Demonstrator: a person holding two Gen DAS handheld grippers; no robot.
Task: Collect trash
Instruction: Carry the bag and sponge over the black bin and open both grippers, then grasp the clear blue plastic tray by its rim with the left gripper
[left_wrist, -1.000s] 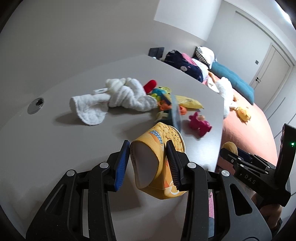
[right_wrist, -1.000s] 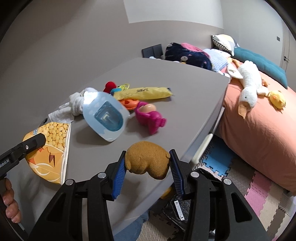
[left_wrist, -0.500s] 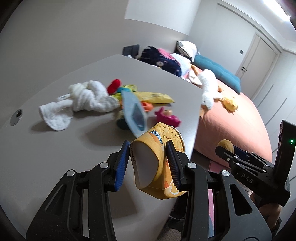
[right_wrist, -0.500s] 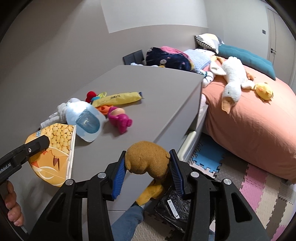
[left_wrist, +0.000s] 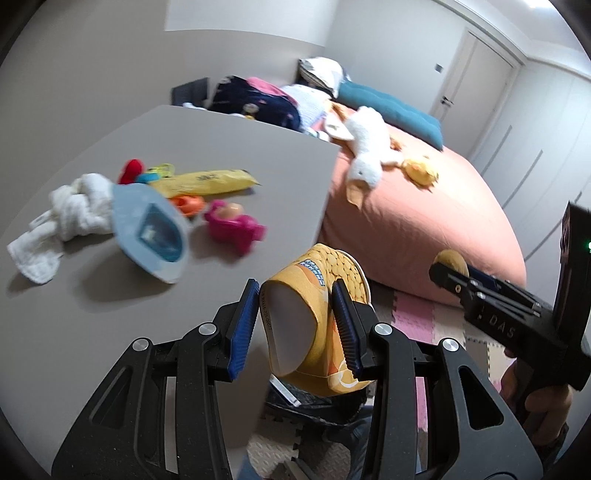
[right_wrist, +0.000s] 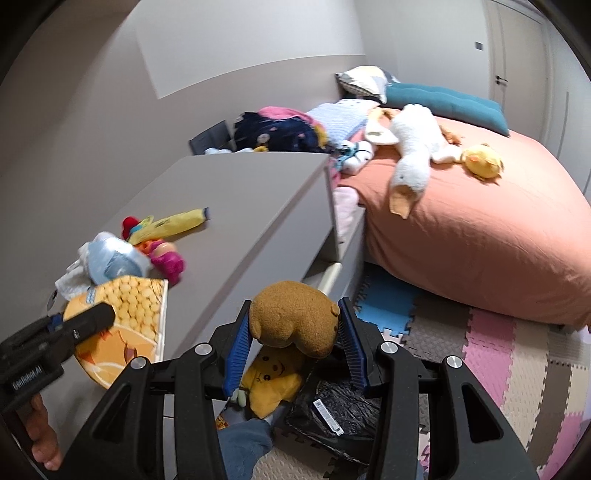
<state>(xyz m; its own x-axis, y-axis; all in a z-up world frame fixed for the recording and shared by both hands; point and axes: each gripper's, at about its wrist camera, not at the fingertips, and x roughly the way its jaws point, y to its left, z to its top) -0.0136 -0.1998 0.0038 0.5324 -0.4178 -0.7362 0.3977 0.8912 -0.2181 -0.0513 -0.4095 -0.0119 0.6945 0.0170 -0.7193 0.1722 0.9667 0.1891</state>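
Note:
My left gripper (left_wrist: 295, 325) is shut on a crushed yellow paper snack cup (left_wrist: 314, 325), held past the grey table's (left_wrist: 184, 317) right edge above the floor. The cup also shows at the left of the right wrist view (right_wrist: 129, 325). My right gripper (right_wrist: 293, 339) is shut on a brown plush toy (right_wrist: 291, 317), held off the table edge above a black trash bag (right_wrist: 332, 410) on the floor. A yellow plush (right_wrist: 271, 380) lies beside the bag. A yellow wrapper (left_wrist: 207, 181) and a blue-and-white pouch (left_wrist: 151, 232) lie on the table.
On the table are a knotted white towel (left_wrist: 70, 214), a pink toy (left_wrist: 232, 229), an orange toy and a red toy. A bed with an orange cover (right_wrist: 480, 229) carries a white goose plush and a yellow duck. Foam mats (right_wrist: 498, 350) cover the floor.
Both grippers have moved right and back from over the table to beyond its edge, each keeping its load. The floor, trash bag and yellow plush have come into view under the right gripper.

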